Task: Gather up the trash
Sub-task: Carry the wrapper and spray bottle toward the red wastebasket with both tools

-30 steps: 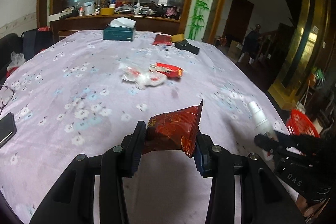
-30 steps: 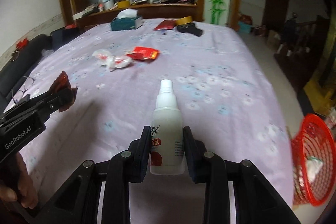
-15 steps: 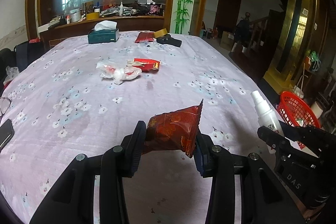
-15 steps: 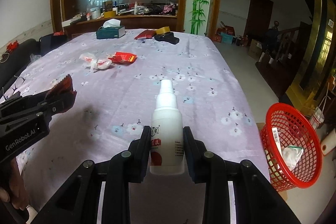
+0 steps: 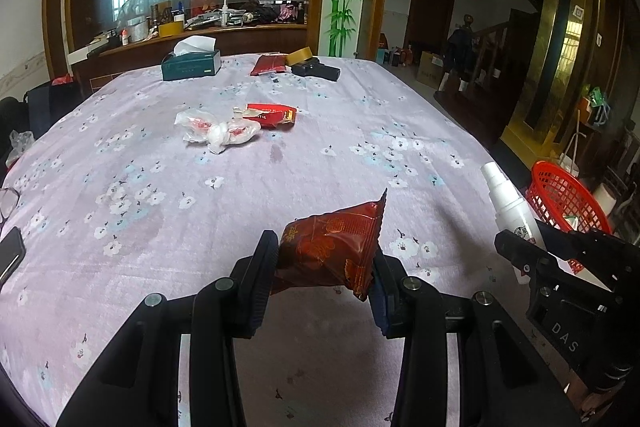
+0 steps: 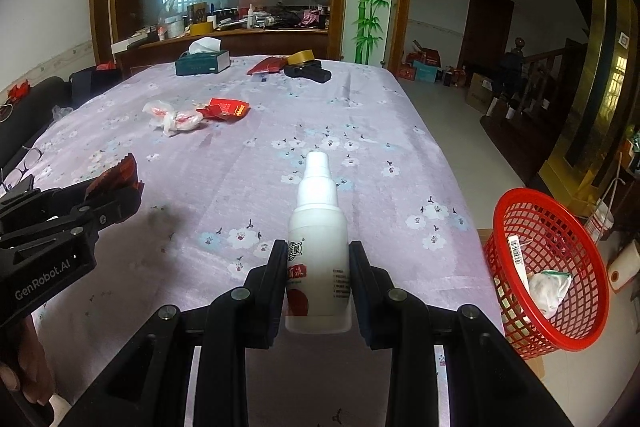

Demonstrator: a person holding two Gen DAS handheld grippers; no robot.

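My left gripper point(image 5: 324, 267) is shut on a dark red snack packet point(image 5: 332, 247), held above the lilac flowered tablecloth point(image 5: 160, 219). My right gripper point(image 6: 318, 273) is shut on a white spray bottle point(image 6: 318, 239), upright between the pads. Each gripper shows in the other's view: the left gripper point(image 6: 116, 197) at the left, the right gripper point(image 5: 516, 251) with the bottle point(image 5: 508, 203) at the right. A red mesh basket point(image 6: 548, 267) stands on the floor off the table's right edge, with paper scraps inside. A crumpled white plastic bag point(image 5: 216, 131) and a red wrapper point(image 5: 272, 115) lie mid-table.
At the far end lie a green tissue box point(image 5: 192, 65), a red pouch point(image 5: 270, 63), a tape roll point(image 5: 300, 55) and a black object point(image 5: 316, 70). A phone point(image 5: 10, 255) and glasses point(image 5: 8, 199) sit at the left edge. A cluttered sideboard point(image 5: 200, 27) stands behind.
Both views have swung to the right along the table; the red basket now shows more fully at the right. Both grips are unchanged.
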